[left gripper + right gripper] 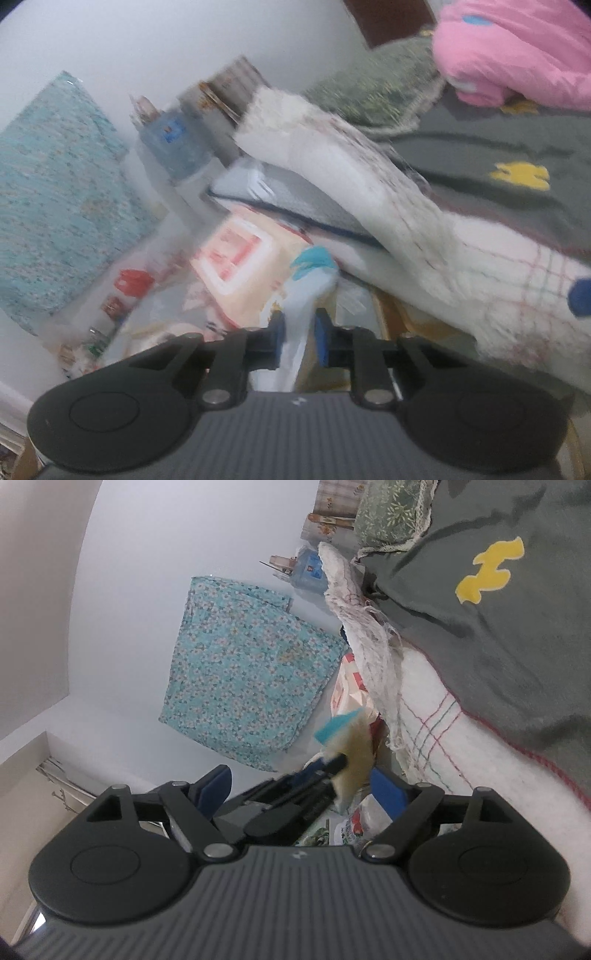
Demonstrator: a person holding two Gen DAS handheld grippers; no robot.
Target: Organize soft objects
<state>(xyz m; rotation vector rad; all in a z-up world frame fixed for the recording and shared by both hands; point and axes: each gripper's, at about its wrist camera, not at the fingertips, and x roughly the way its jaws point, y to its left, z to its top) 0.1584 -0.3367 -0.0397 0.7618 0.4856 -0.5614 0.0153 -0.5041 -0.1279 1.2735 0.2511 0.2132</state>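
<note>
Against cluttered bedding [406, 206], left claw [298, 341] clamped on pale soft toy [306, 291], long axis forward, teal end outermost; right claw [301, 788] wide, empty.

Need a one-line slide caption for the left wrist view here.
Left tool shut on a small pale soft toy with a turquoise tip, beside the white checked blanket and grey cushion.

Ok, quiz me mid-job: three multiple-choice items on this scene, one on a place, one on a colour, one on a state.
1. The left gripper is shut on:
A. small pale toy
B. a red mug
C. nothing

2. The patch on the grey blanket is:
A. purple
B. yellow
C. orange

3. The right gripper is:
A. open
B. shut on a towel
C. out of sight

Key: 1 A, its blue pads press on the toy's lower end; 2 B, bright yellow shape on grey cloth; 3 A, its fingers stand wide apart, touching nothing.
</note>
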